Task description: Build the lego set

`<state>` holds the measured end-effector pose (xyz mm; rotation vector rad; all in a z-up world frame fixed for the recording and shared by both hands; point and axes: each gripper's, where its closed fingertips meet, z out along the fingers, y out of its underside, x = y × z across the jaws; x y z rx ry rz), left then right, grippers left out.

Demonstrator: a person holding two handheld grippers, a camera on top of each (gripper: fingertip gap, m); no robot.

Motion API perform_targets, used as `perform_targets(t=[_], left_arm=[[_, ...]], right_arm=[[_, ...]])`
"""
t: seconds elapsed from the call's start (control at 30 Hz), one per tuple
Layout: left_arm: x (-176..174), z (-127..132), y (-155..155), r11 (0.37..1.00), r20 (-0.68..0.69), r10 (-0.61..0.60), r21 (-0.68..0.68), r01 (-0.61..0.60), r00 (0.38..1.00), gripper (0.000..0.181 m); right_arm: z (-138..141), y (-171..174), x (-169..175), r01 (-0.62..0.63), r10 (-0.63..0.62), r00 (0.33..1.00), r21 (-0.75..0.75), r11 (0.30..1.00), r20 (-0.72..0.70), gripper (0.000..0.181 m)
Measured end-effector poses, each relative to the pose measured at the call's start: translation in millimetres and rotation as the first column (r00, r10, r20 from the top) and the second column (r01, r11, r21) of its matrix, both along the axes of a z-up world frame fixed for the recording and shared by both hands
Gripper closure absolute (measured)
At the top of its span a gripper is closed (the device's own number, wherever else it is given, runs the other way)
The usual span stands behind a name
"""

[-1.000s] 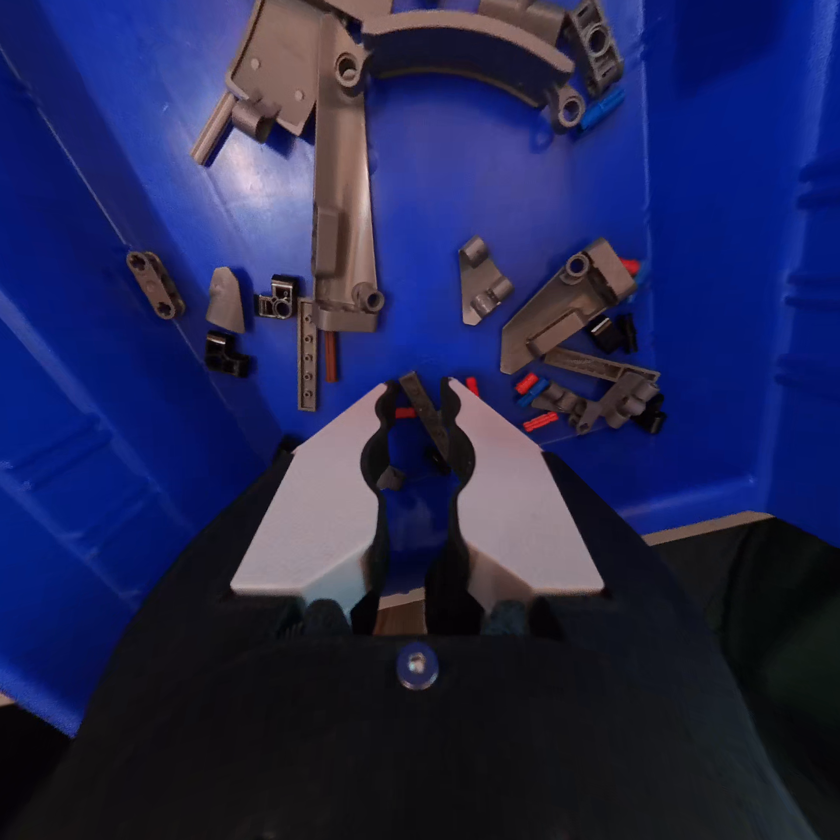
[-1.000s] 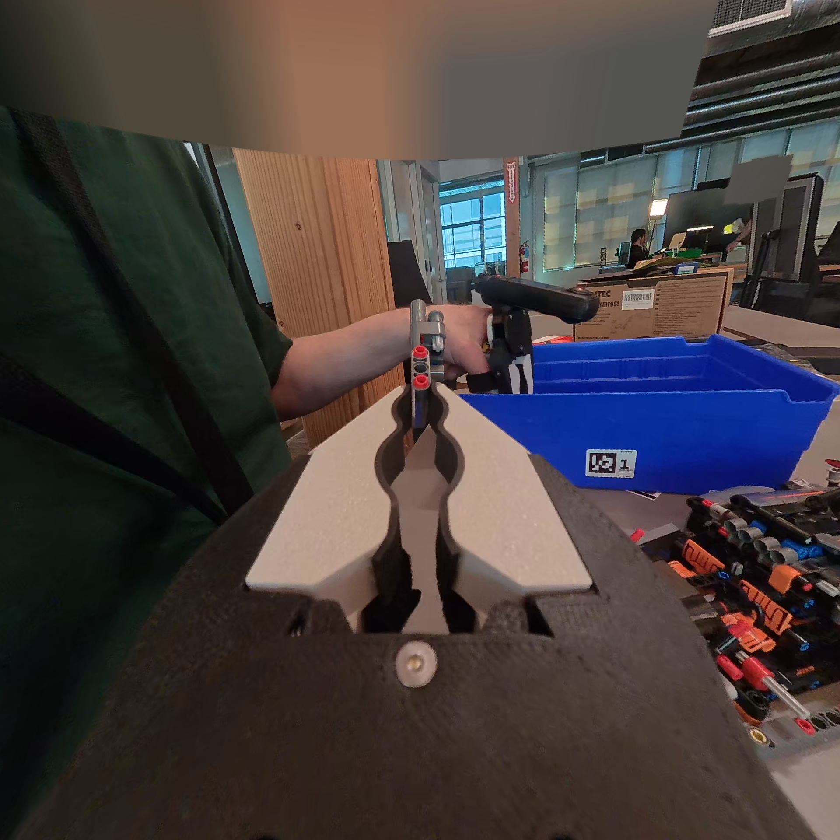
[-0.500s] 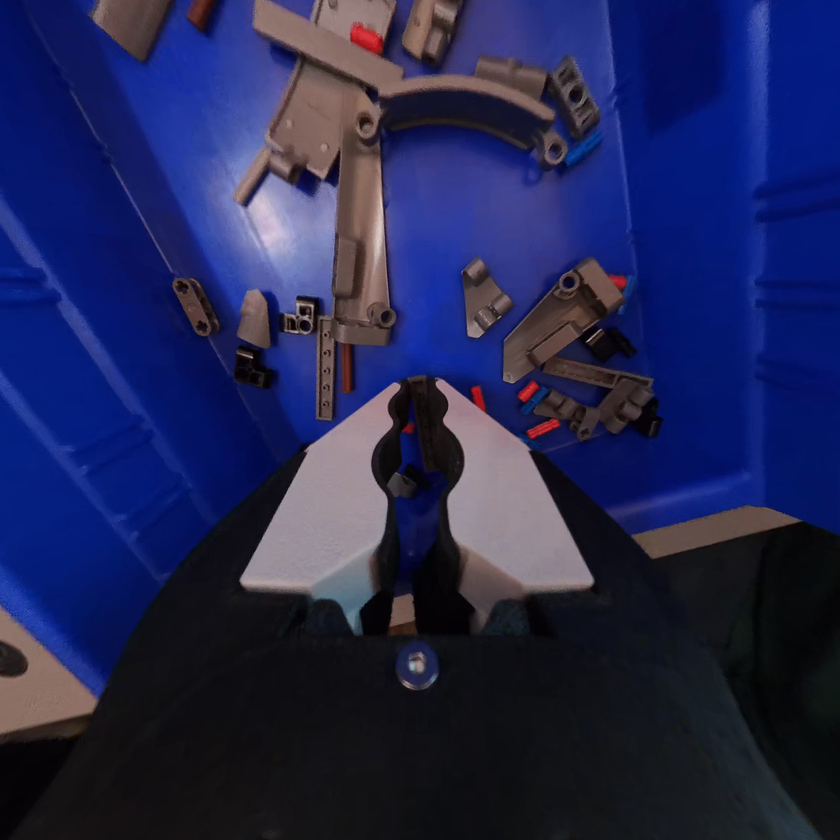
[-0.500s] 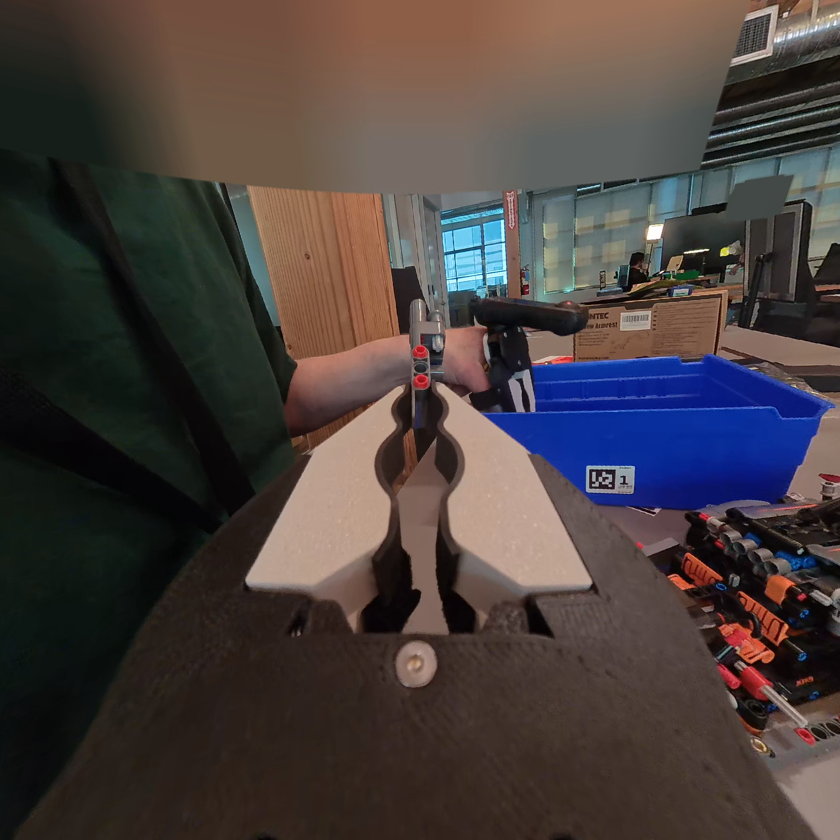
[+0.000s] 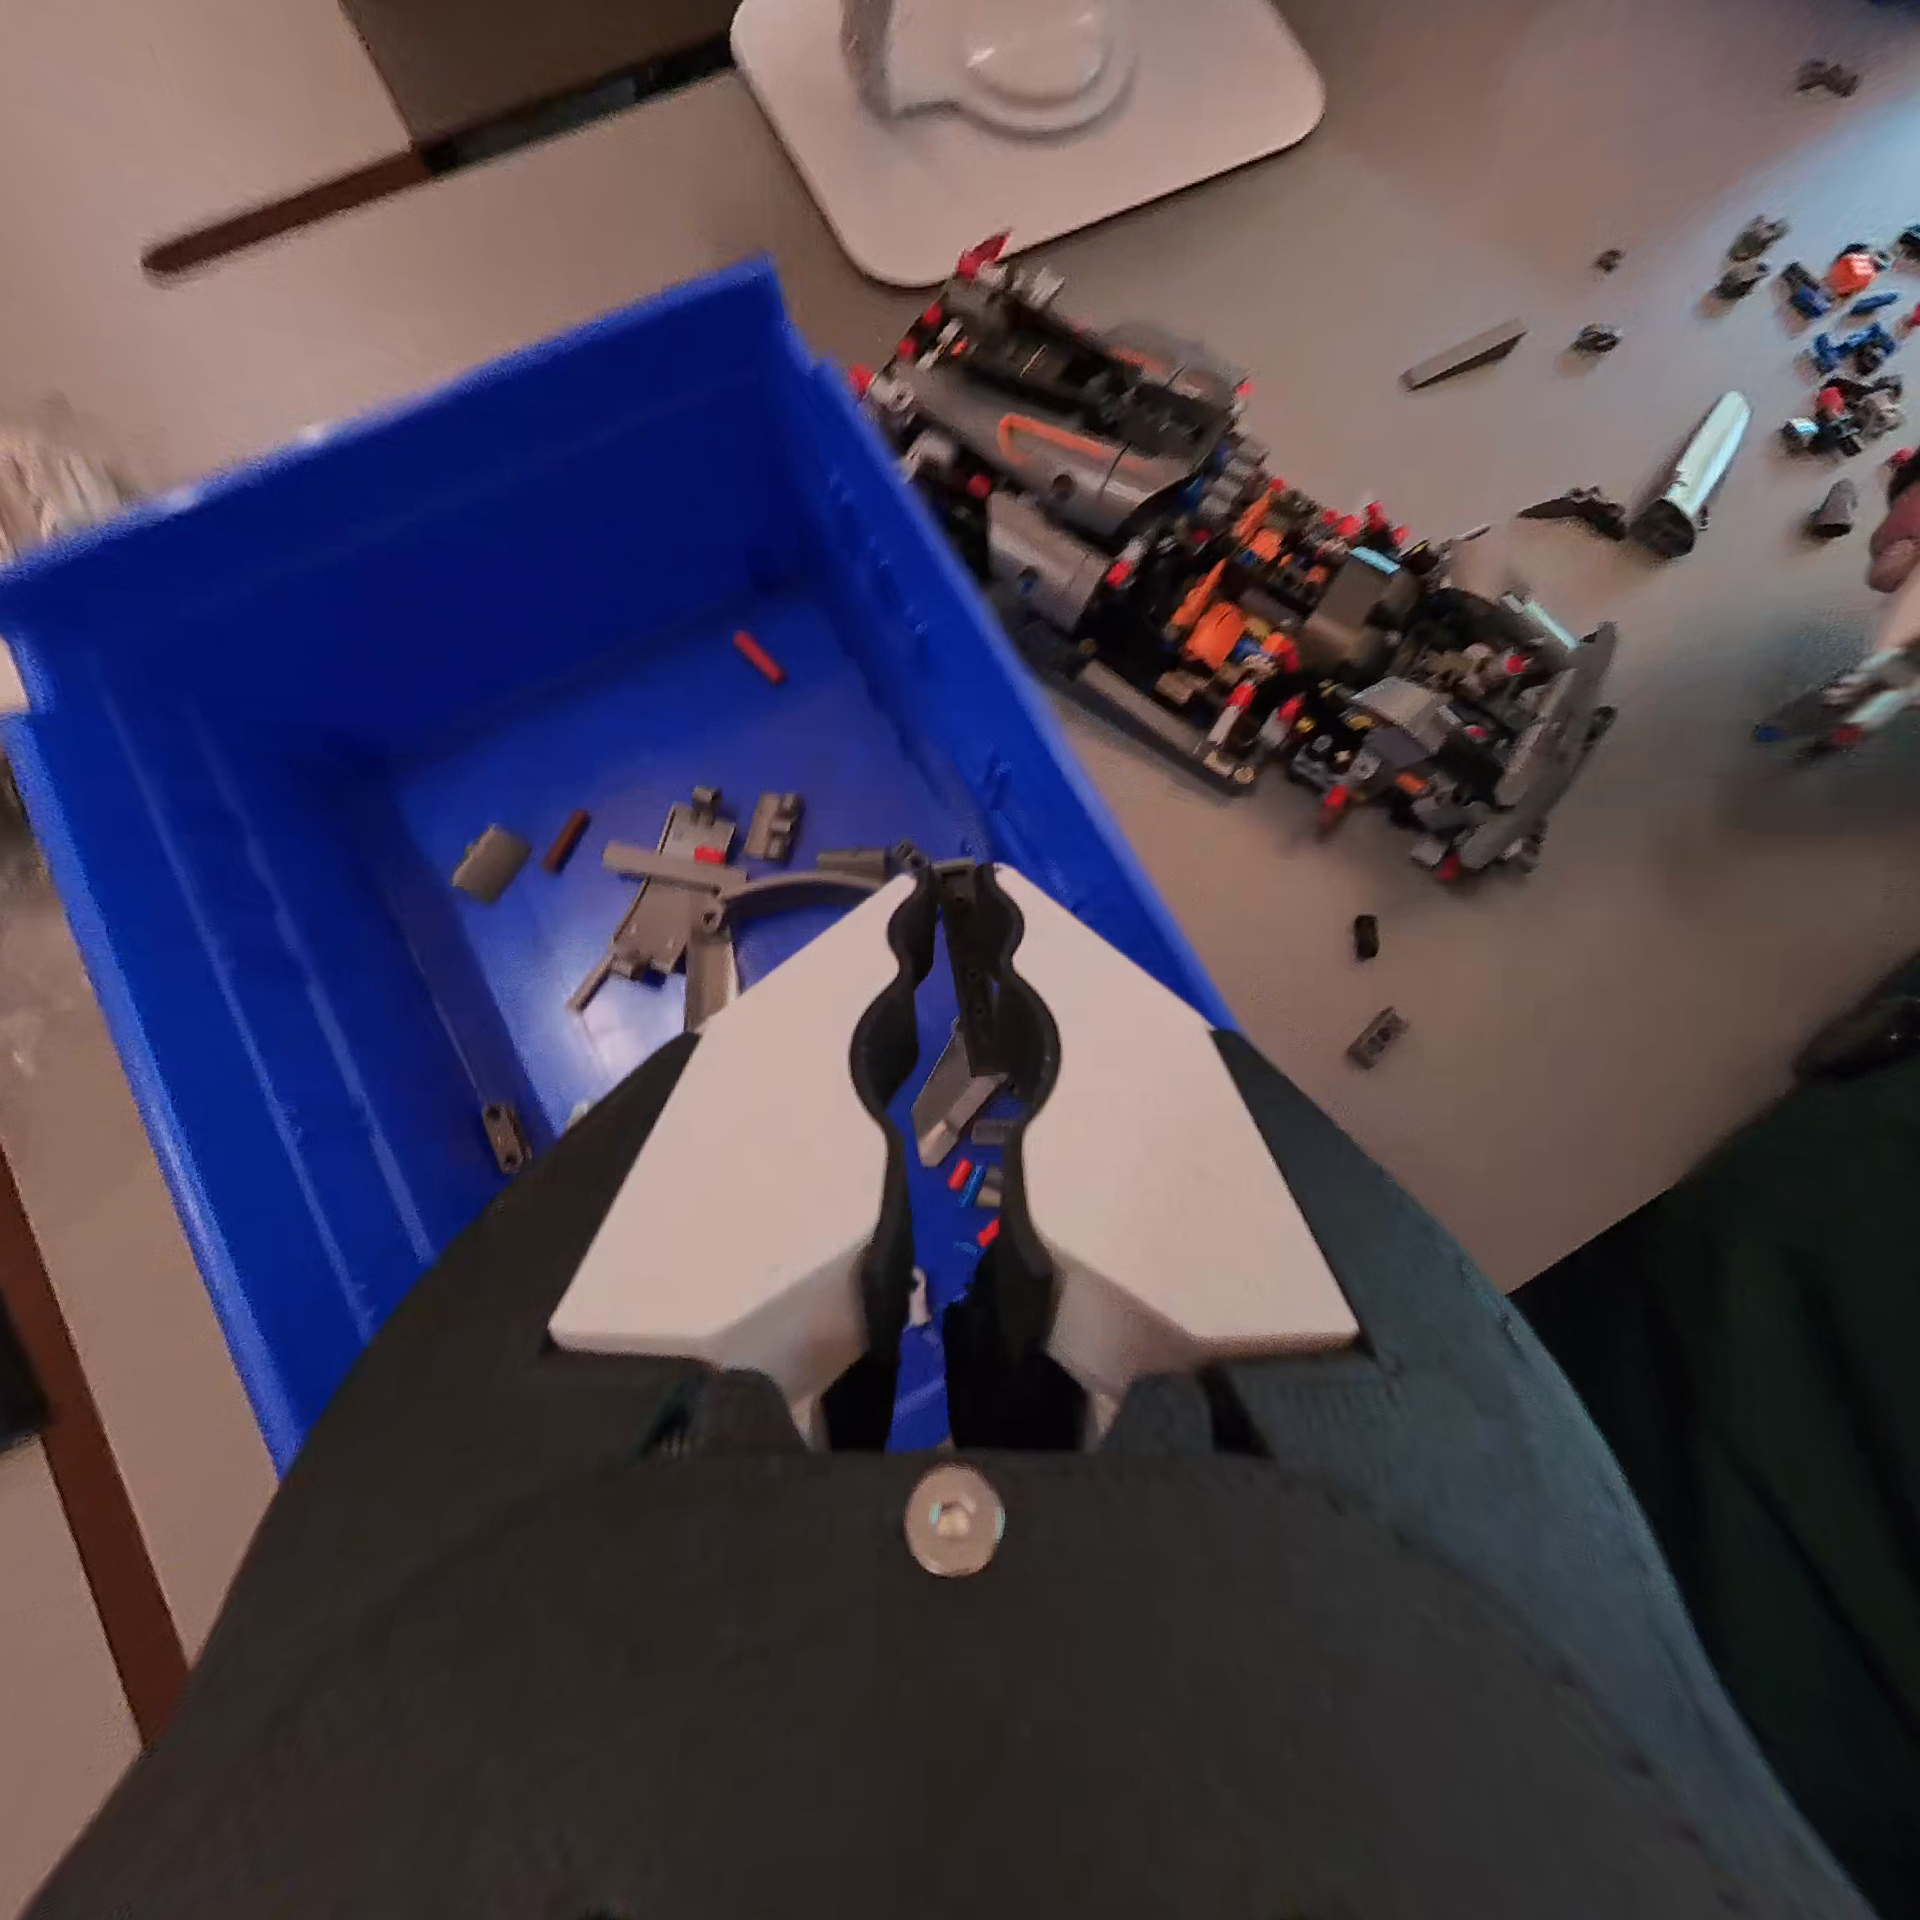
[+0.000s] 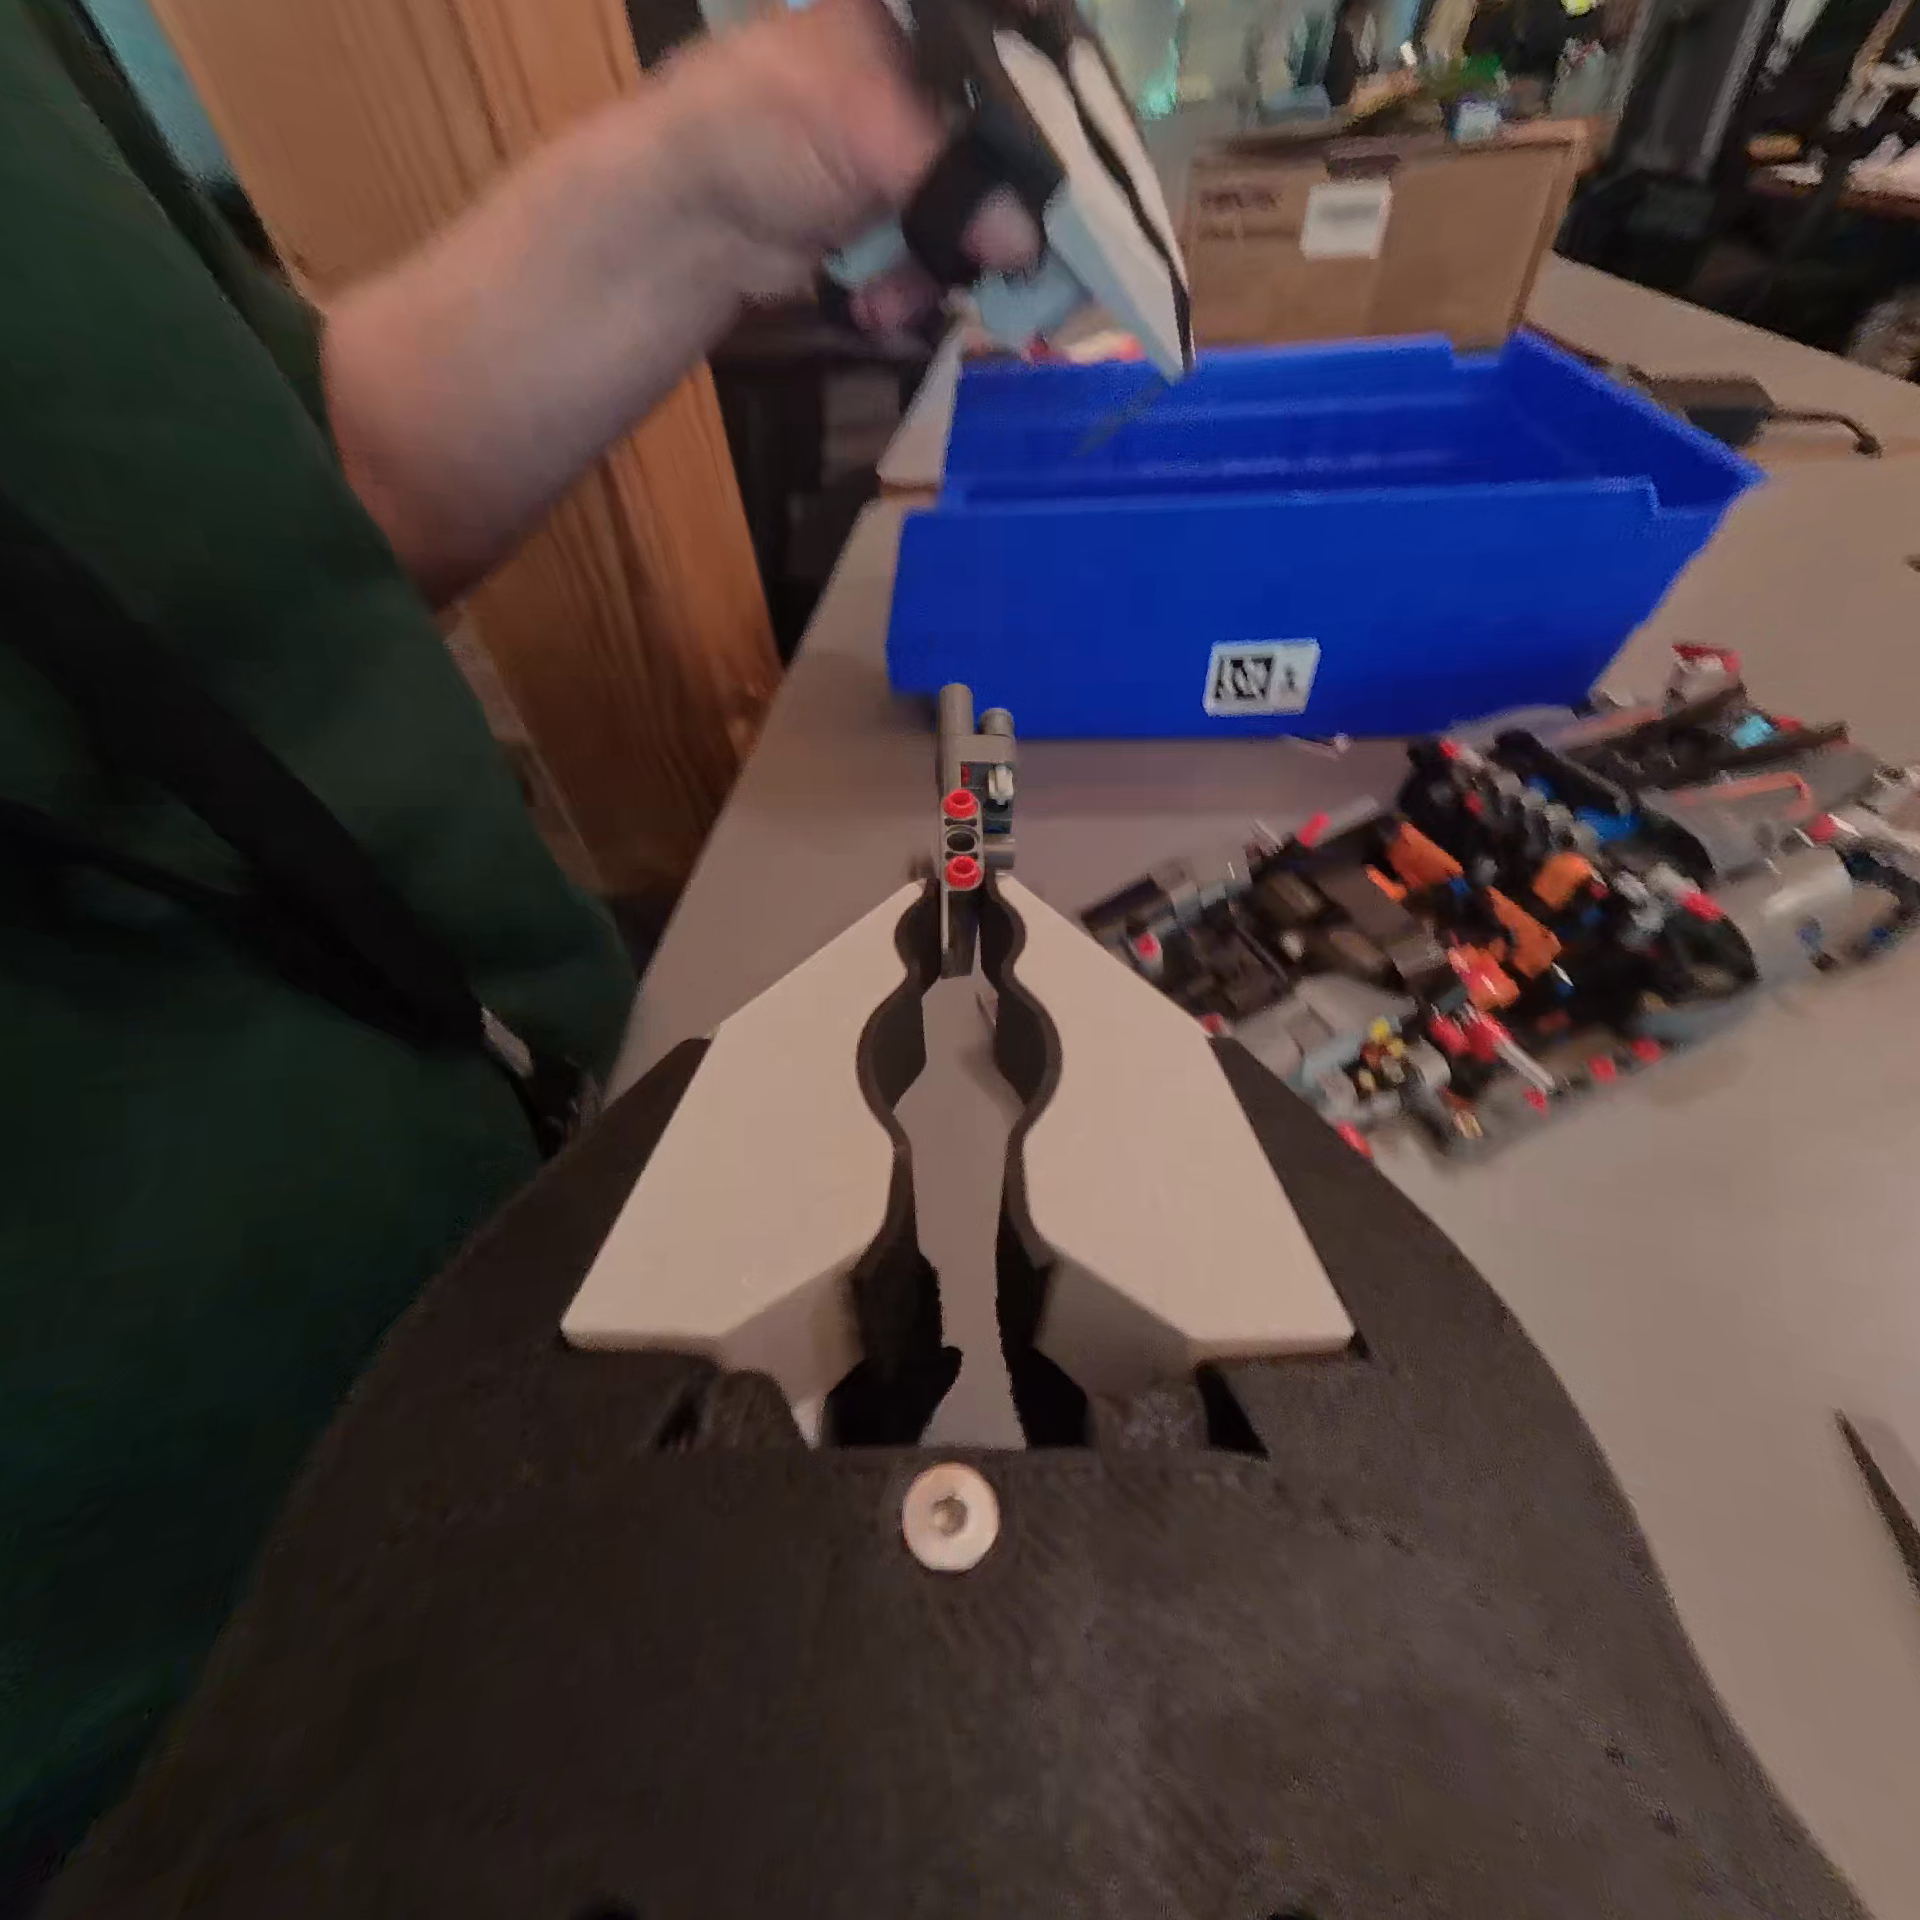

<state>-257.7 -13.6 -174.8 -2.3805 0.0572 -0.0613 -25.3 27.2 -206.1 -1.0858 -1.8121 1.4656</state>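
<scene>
Even indoor light, soft shadows. Motion blur smears hand, blue bin rim, table edges. Wide-angle bending at borders.

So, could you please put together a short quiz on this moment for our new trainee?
1. True or false: the left gripper is open and holds nothing.
2. What does the right gripper hold? A) a grey piece with red pins B) an orange wheel C) nothing
3. Fill in: loose grey parts lie inside the blue ____.

Key: 1. False, its fingers pinch a dark thin piece. 2. A. 3. bin. The half-built model lies on the table beside it.
</scene>
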Motion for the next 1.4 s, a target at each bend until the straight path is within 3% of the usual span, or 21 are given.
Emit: perform_targets(t=[0.13,0.27,0.53,0.7,0.8,1.0,1.13,1.27,1.4], left_arm=[[48.7,33.5,26.7,0.986,-0.047,-0.119,0.109,0.124,0.992,0.176],[101.1,49.6,52.0,0.948,-0.025,-0.247,0.204,0.246,0.969,0.176],[189.2,43.2,86.6,0.86,0.108,-0.447,0.324,0.393,0.888,0.175],[224.6,38.9,93.6,0.822,0.184,-0.516,0.381,0.423,0.836,0.176],[236.8,36.9,94.8,0.809,0.21,-0.535,0.406,0.425,0.818,0.176],[255.2,35.7,94.5,0.773,0.292,-0.591,0.472,0.424,0.752,0.176],[266.5,41.9,99.3,0.754,0.355,-0.611,0.532,0.384,0.708,0.176],[275.9,52.2,105.7,0.731,0.429,-0.629,0.61,0.306,0.648,0.176],[284.5,61.7,104.0,0.668,0.421,-0.696,0.678,0.308,0.582,0.176]], right_arm=[[-28.7,1.8,28.1,0.022,-0.034,0.986,0.07,0.997,0.164,0.176],[-55.2,10.7,50.0,0.091,-0.117,0.953,0.104,0.99,0.279,0.177],[-83.5,17.6,71.9,0.185,-0.238,0.903,0.176,0.967,0.358,0.177],[-92.8,16.6,74.0,0.162,-0.271,0.879,0.289,0.944,0.393,0.176],[-92.5,13.5,77.1,0.151,-0.247,0.873,0.248,0.957,0.421,0.164],[-59.8,28.1,84.0,0.227,-0.283,0.901,0.201,0.953,0.328,0.16],[-7.8,34.7,69.4,0.317,-0.332,0.933,0.12,0.941,0.139,0.159],[39.6,47.2,55.7,0.44,-0.435,0.897,0.063,0.896,-0.074,0.157],[54.6,49.7,49.5,0.429,-0.431,0.899,-0.048,0.902,-0.073,0.157]])
